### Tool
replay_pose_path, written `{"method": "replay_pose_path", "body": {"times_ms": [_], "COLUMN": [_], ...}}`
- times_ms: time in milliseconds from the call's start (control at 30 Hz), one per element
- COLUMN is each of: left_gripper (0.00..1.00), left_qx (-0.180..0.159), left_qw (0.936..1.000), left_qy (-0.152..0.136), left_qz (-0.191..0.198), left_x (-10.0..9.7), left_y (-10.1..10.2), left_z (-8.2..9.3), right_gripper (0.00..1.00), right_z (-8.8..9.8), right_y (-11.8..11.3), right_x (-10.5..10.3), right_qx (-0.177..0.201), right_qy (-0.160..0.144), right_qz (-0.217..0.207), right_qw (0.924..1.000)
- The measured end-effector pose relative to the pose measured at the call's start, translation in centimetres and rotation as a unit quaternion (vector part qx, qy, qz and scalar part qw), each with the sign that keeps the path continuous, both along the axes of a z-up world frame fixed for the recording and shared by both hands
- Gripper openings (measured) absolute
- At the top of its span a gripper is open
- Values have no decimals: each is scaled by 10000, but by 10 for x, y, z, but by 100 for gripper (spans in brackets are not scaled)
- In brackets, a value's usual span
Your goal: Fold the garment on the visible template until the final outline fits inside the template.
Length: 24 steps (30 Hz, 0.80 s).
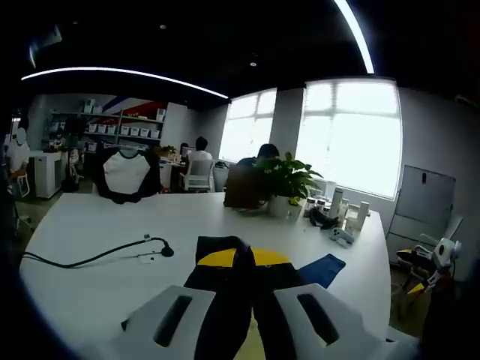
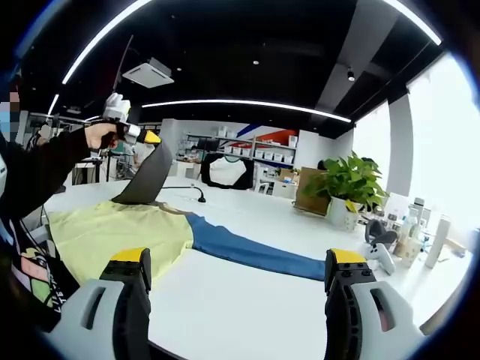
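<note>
One potted plant [image 1: 285, 184] beside the garment [image 2: 120, 232].

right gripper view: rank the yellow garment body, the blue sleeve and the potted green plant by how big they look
1. Yellow garment body, spread on the white table.
2. Blue sleeve, long but narrow.
3. Potted green plant.
The plant stands farther from the camera, so its real size against the sleeve is unsure.
</note>
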State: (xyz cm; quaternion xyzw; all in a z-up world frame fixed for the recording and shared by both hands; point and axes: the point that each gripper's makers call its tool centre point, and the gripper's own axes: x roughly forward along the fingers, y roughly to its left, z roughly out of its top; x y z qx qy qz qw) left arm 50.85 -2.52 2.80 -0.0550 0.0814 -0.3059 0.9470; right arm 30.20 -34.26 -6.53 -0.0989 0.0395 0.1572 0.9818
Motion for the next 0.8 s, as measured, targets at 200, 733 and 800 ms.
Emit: {"method": "replay_pose_path", "body": {"times_ms": [200,733,800], "left_gripper": [5,5,5], "left_qx": [54,286,312], "left_qw": [9997,9967,9960], "left_qy": [164,594,659], "left_qz": [-171,-471,-519], "left_x": [0,-4,-7], "left_y": [-23,-77,-83], "left_z": [-24,-92,-101], "right_gripper": [99,99,99], "right_z": [-1,-5,-6], "right_y": [2,-5,-6], "right_x": [2,-2,-3], "right_qx": [23,47,46], "right_qy": [26,85,101], "right_qz": [40,-44,-45], "right_qw": [10000,9999,9999]}}
